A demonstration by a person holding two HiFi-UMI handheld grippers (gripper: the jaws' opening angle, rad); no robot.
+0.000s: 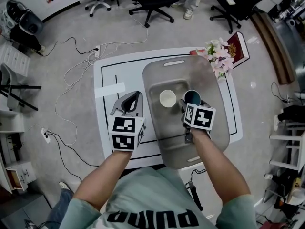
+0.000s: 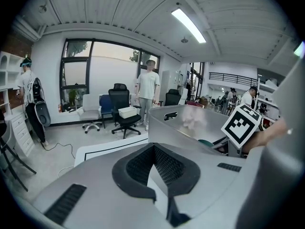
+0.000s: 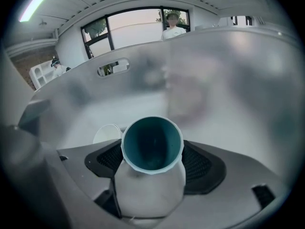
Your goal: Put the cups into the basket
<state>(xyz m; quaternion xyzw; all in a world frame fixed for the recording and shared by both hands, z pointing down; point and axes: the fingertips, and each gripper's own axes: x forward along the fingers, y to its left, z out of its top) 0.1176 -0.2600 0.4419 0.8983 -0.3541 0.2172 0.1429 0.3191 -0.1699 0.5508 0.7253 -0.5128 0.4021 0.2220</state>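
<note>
A grey translucent basket [image 1: 215, 130] stands on the white table [image 1: 107, 70]. Inside it a white cup [image 1: 167, 98] sits upright on the floor of the basket. Beside that cup, to its right, is a cup with a teal inside [image 1: 193, 97], and my right gripper [image 1: 189, 109] is shut on it, down within the basket walls. In the right gripper view the teal cup [image 3: 152, 149] sits between the pads, mouth facing away, with the white cup [image 3: 106, 133] behind it on the left. My left gripper [image 1: 131, 104] is left of the basket over the table, shut, holding nothing.
White flowers [image 1: 217, 56] and a red book [image 1: 238, 46] lie at the table's far right corner. A white strip [image 1: 109, 89] lies on the table ahead of my left gripper. Office chairs [image 1: 152, 1] and cables [image 1: 76, 70] are on the floor beyond.
</note>
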